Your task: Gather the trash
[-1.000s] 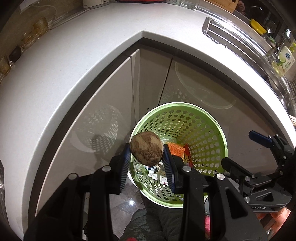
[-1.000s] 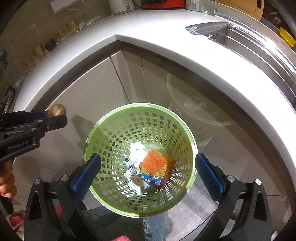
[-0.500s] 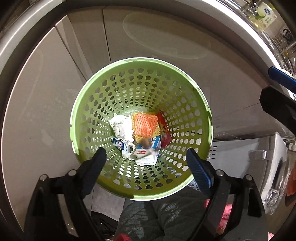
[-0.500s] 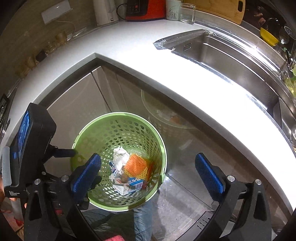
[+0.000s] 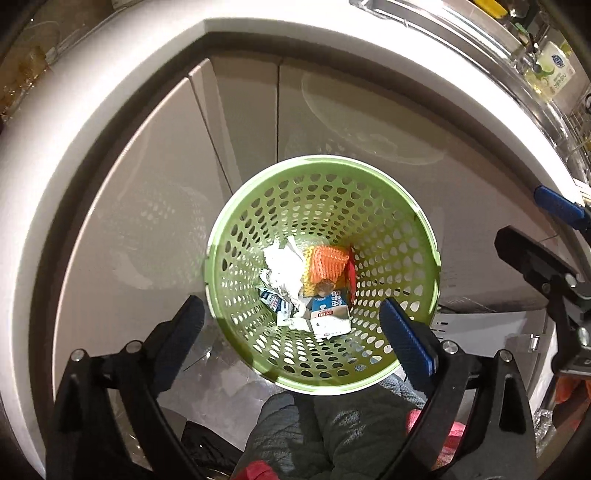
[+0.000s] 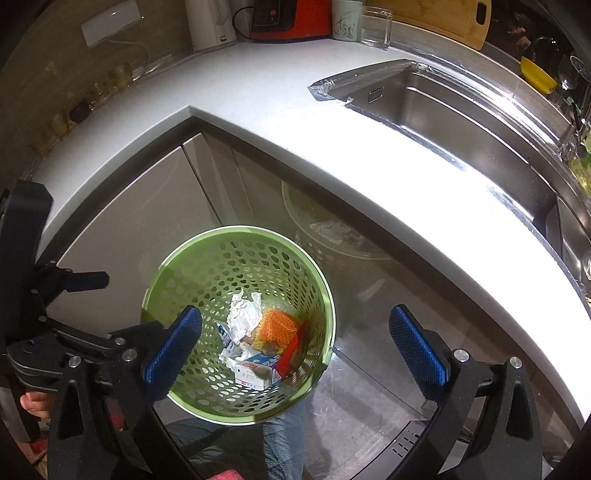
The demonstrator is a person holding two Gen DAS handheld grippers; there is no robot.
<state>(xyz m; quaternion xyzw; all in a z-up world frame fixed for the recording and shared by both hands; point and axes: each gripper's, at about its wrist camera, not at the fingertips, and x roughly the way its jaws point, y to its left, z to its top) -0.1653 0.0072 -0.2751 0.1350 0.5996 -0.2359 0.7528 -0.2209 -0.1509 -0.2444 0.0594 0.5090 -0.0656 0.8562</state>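
A green perforated basket (image 5: 225, 236) stands on the floor in the counter's corner. Inside lie crumpled white paper (image 5: 282, 267), an orange net (image 5: 327, 260), a small carton (image 5: 329, 319), a red wrapper (image 5: 352, 275) and a brown round lump (image 5: 325, 286). My left gripper (image 5: 290, 310) hangs above the basket's near rim, its jaws opening wide, with nothing between them. My right gripper (image 6: 295, 317) is open and empty above the same basket (image 6: 321, 295), and it also shows at the right edge of the left wrist view.
A white L-shaped countertop (image 6: 258, 92) wraps around the basket, with glossy cabinet doors (image 5: 155, 177) under it. A steel sink (image 6: 443, 110) is at the right. A kettle (image 6: 210, 22), a red appliance (image 6: 291, 16) and a cutting board (image 6: 436, 18) stand at the back. A person's legs (image 5: 295, 435) are below.
My left gripper was shut on the brown round lump beside the basket rim. It has moved over the basket and opened, and the lump now lies among the trash. My right gripper has risen.
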